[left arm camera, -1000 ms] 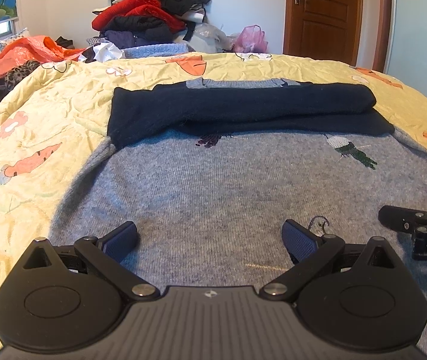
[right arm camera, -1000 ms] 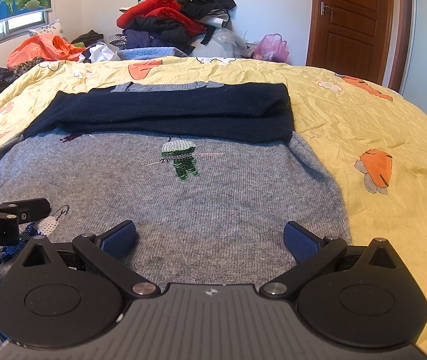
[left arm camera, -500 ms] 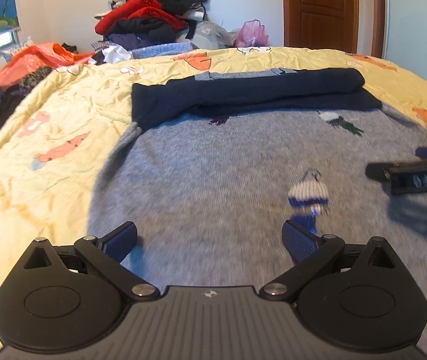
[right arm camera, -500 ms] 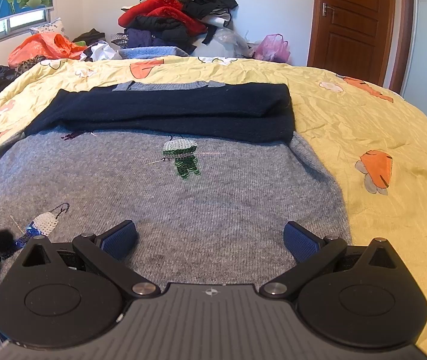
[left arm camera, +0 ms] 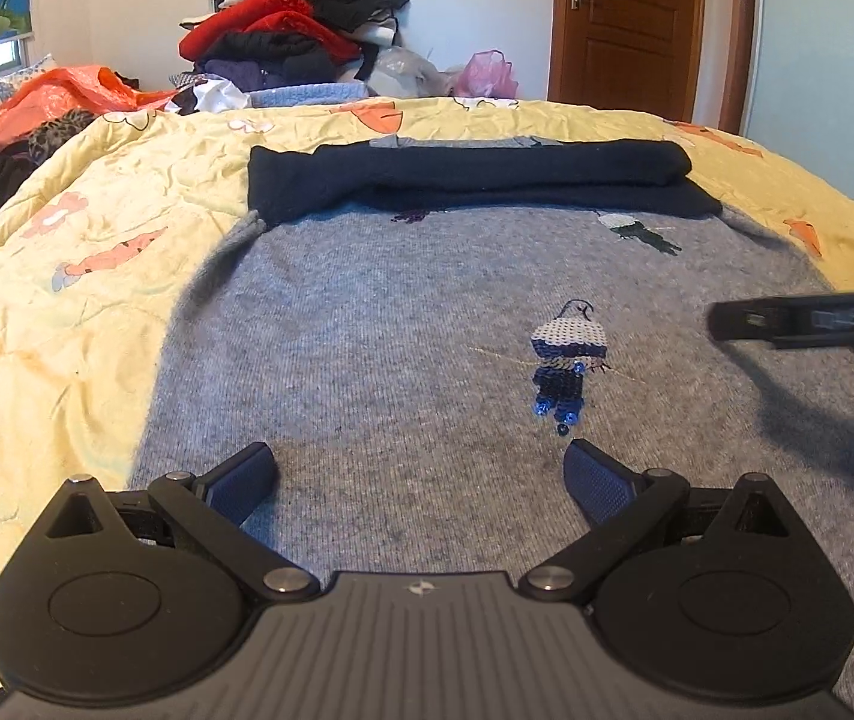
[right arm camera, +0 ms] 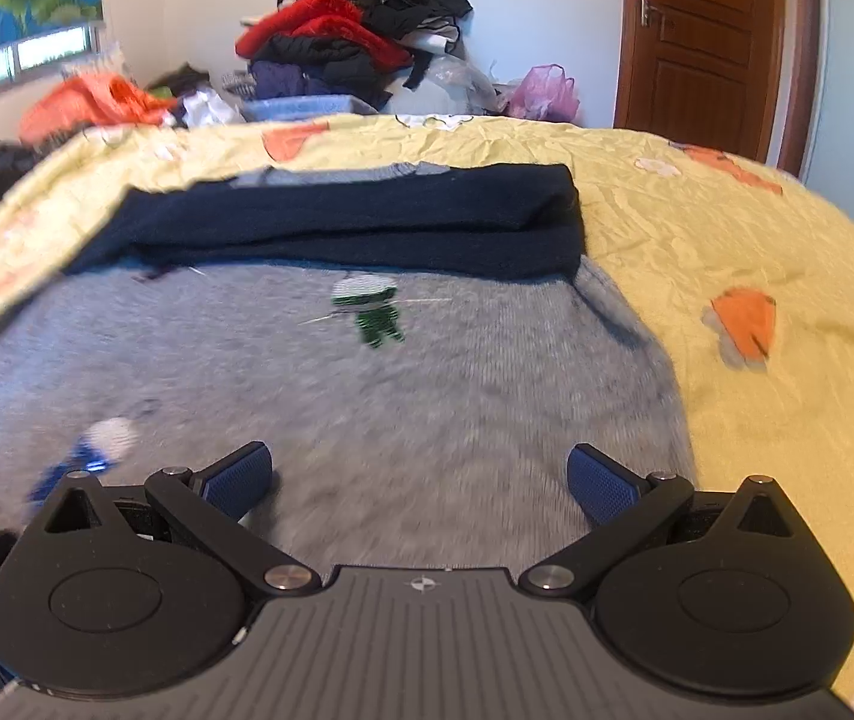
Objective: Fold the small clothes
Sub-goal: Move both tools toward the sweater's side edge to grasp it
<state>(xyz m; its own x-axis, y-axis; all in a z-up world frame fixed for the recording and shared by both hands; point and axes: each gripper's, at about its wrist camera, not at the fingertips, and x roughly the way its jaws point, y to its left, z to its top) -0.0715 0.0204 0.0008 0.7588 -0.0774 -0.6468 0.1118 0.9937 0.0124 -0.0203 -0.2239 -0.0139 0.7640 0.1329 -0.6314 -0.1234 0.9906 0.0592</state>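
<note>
A grey knit sweater point(left arm camera: 402, 336) point(right arm camera: 457, 384) lies flat on the yellow bedspread point(left arm camera: 66, 276), with its navy sleeves point(left arm camera: 475, 180) point(right arm camera: 366, 228) folded across the far end. A sequin figure in white and blue point(left arm camera: 568, 360) and a green one point(right arm camera: 372, 309) decorate the grey front. My left gripper point(left arm camera: 420, 480) is open just above the near part of the sweater, nothing between its fingers. My right gripper point(right arm camera: 420, 477) is open too, near the sweater's right side; in the left wrist view it shows as a blurred dark bar at the right edge.
A heap of red, black and dark clothes point(left arm camera: 300, 36) is piled at the far wall. Orange fabric point(left arm camera: 60, 99) lies at the far left. A brown door point(left arm camera: 628, 24) stands at the back right, with a pink bag point(left arm camera: 490, 75) beside it.
My left gripper has drawn back and left, so more sweater and the blue figure now show ahead of it. The right gripper is shifting, its view now blurred. Both stayed open.
</note>
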